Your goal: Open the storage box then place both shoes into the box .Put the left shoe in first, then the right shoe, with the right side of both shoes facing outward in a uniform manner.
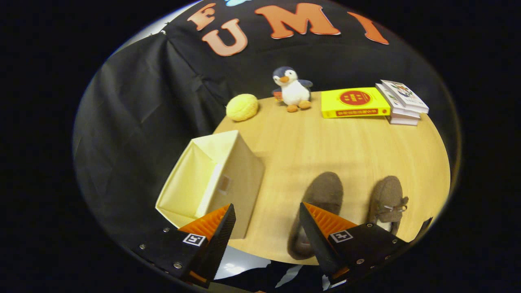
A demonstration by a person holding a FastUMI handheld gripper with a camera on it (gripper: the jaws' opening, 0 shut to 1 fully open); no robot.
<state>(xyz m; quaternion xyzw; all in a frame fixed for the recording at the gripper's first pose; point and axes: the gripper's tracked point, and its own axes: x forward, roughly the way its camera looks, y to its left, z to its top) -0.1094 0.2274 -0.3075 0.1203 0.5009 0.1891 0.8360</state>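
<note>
Gripper (266,228) hovers above the near table edge, fingers spread wide and holding nothing. Storage box (215,179) sits open at 10 o'clock from the fingers, left shoe (319,203) just ahead at 1 o'clock, right shoe (386,201) beside it at 2 o'clock on the table (325,146). Risk: a grab on the soft collar could let the shoe twist, so the wrong side faces outward.

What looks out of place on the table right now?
The storage box lies tipped on its side at the table edge, its opening facing away from both shoes. The open hand-held gripper holds nothing.
</note>
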